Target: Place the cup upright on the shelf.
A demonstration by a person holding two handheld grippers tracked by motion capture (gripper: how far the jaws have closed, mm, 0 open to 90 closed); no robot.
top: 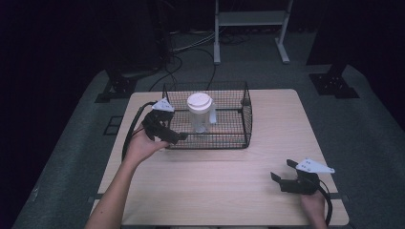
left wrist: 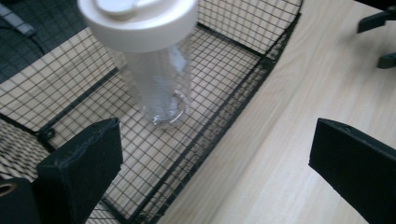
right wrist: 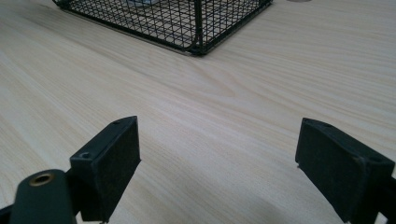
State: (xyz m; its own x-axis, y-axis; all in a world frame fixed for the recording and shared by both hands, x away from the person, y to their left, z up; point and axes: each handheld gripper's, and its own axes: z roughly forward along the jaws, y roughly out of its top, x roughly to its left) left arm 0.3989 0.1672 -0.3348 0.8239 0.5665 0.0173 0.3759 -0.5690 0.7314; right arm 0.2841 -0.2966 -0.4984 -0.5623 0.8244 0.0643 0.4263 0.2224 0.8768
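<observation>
**One bottle in one basket, both claws spread and empty**

You had two grippers on the job, one in each hand. Your left gripper [top: 179, 137] hung at the near left corner of the wire basket [top: 248, 119], its jaws spread wide with nothing between them. In the left gripper view, one jaw stood over the basket floor and the other over bare wood, so the claw straddled the basket's near wall [left wrist: 224, 123] without visibly touching it.

Count of items: one black wire basket, one clear bottle [top: 199, 114], one white lid [top: 199, 101] on that bottle. The bottle stood upright inside the basket, ahead of your left claw and apart from it; in the left gripper view its clear body [left wrist: 163, 88] rose from the mesh floor just beyond the jaw tips, with the lid [left wrist: 140, 21] nearer the camera. The lid was seated on the bottle's top.

Your right gripper [top: 282, 177] sat low over the table [top: 267, 143] near its front right edge, well apart from the basket. Its jaws were likewise spread and held nothing; the right gripper view showed bare wood [right wrist: 219, 126] between them and one corner of the basket [right wrist: 198, 44] well ahead.

Your left hand [top: 141, 145] held its gripper from below.
</observation>
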